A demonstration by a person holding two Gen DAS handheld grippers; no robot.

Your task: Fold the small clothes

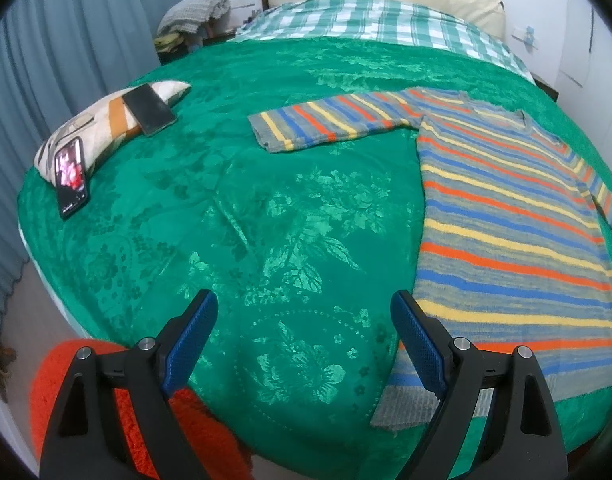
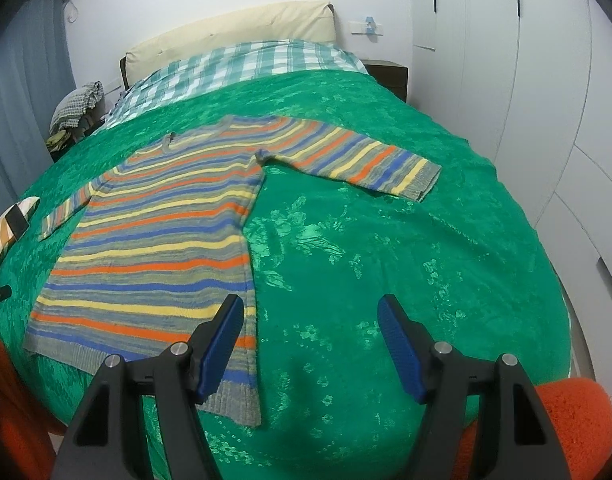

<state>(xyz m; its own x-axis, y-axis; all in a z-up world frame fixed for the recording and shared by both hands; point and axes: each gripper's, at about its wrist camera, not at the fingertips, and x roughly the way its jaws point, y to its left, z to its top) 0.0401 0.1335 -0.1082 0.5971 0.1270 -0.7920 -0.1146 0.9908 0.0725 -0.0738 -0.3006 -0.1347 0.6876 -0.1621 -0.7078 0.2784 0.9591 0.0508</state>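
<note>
both grippers, left (image 1: 304,334) and right (image 2: 310,338), jaws spread apart and holding nothing, hover over the near hem of a striped sweater (image 2: 158,232) lying flat with sleeves out on a green bedspread (image 2: 385,240); likely best start: pinch a cuff, fold the sleeve across the body.

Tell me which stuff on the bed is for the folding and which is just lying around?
For the folding:
striped sweater, spread flat
left gripper, open, empty
right gripper, open, empty

Just lying around:
two phones resting on a patterned pillow
checked sheet
pile of clothes beside the bed
green bedspread, only the surface underneath
</note>
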